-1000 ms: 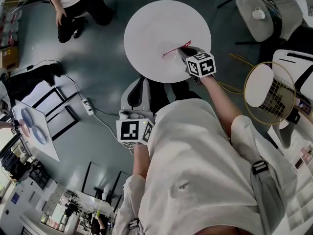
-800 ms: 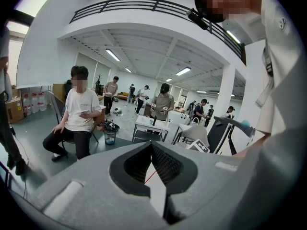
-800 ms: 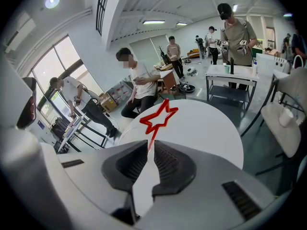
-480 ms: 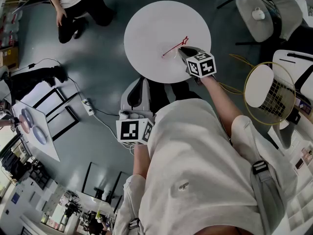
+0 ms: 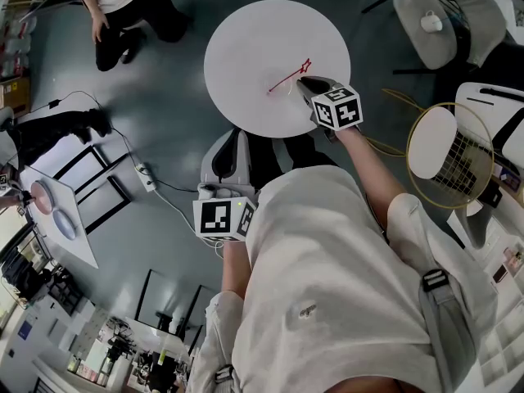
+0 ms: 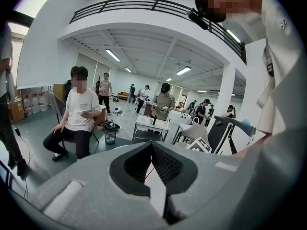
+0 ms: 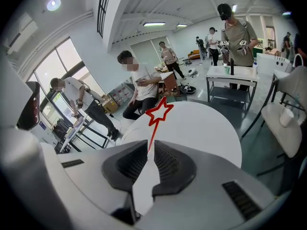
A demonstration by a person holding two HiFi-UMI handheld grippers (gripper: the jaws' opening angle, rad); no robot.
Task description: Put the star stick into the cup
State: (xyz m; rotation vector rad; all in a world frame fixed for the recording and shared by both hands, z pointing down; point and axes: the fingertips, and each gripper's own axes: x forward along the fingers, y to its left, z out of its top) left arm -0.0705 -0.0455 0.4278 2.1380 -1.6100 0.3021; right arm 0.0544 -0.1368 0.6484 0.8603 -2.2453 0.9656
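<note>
Grey-floored open hall, with a seated person (image 5: 123, 6) in a white shirt and dark trousers at the head view's upper left and a power strip (image 5: 147, 177) with its cable lying on the floor. Near the top of that view stands a round white surface (image 5: 246, 43), bare on top. The person holding the tools stands just below it in a pale shirt.

To the upper right, well apart from the surface, a grey chair (image 5: 458, 11) carries a white cup (image 5: 431, 23) on its seat.

The left tool (image 5: 238, 133) is low, beside the surface's near edge, and points toward it. In the left gripper view its jaws are pressed together with nothing between them (image 6: 151, 145).

The right tool (image 5: 301, 82) reaches over the surface's right part. Its jaws are pinched on the lower end of the red star stick (image 7: 153, 135), as the right gripper view shows (image 7: 149, 150). The stick (image 5: 286, 79) slants out over the surface, with its outlined star at the far end, away from the jaws. Whether it touches the surface cannot be told.
</note>
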